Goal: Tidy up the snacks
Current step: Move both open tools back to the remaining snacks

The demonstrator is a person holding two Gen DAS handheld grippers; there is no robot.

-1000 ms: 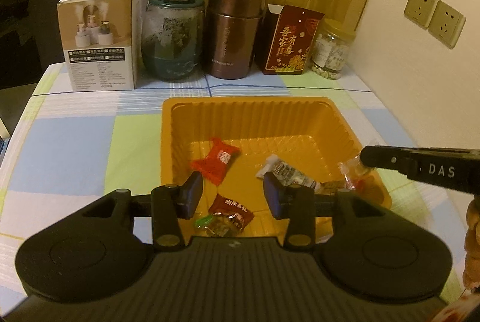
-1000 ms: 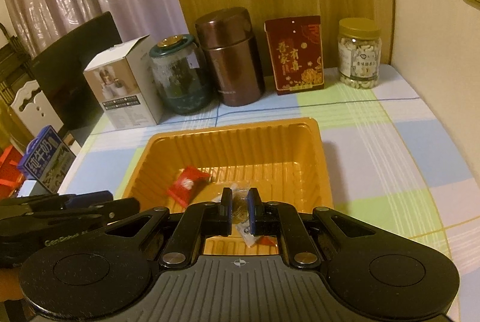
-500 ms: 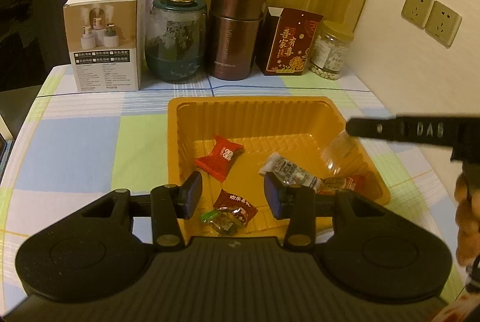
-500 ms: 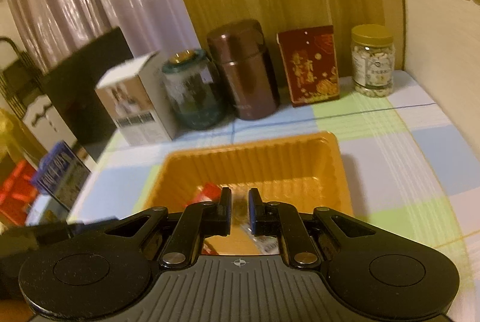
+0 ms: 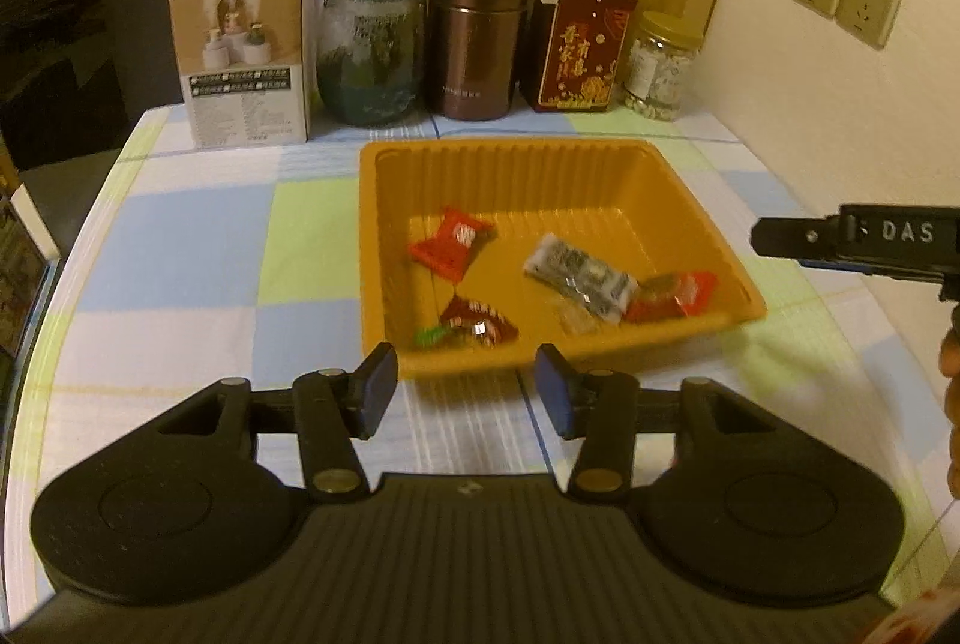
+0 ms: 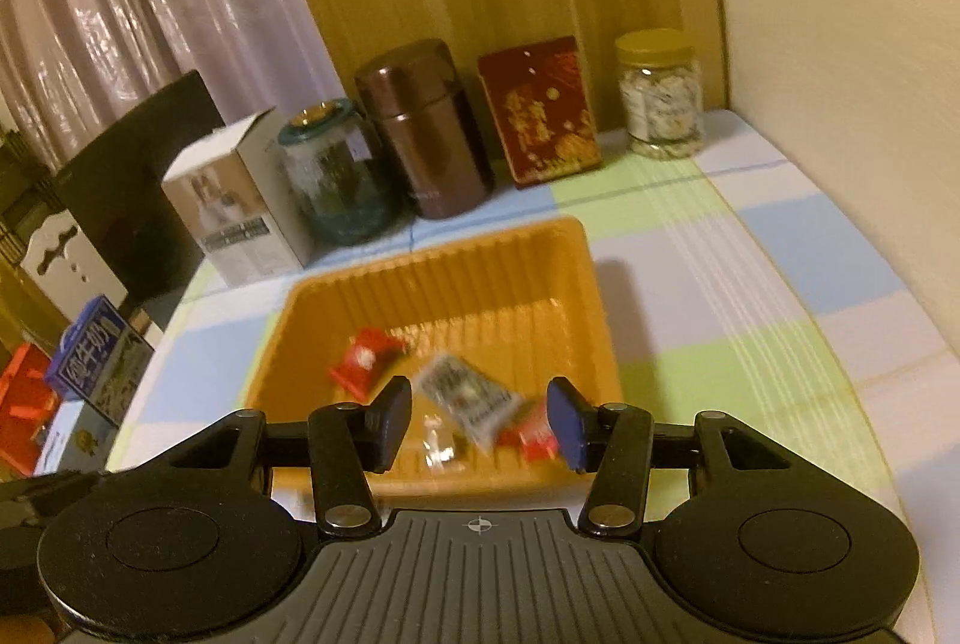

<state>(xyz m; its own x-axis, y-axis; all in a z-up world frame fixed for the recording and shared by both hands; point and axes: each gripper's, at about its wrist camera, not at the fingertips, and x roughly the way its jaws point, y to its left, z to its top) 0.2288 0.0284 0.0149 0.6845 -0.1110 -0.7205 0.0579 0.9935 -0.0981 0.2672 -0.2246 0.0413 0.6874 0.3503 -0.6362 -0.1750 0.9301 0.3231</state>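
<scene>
The left gripper (image 5: 465,389) has drawn back from the orange tray (image 5: 384,236) toward the bench's near edge; its jaws have just been opening and stand apart with nothing between them. The snacks lie inside the tray, mid-bench: a red candy (image 5: 450,242) at left, a dark-red one (image 5: 477,320) near the front wall, a silver packet (image 5: 579,278), a red-ended sweet (image 5: 672,293) at right. The right gripper (image 6: 480,425) has also pulled back, jaws just opened, apart and empty. That delivery looks finished.

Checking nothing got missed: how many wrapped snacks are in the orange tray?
5 in the orange tray: red candy at left, dark-red and green at the front, silver packet mid-right, red-orange candy far right.
</scene>
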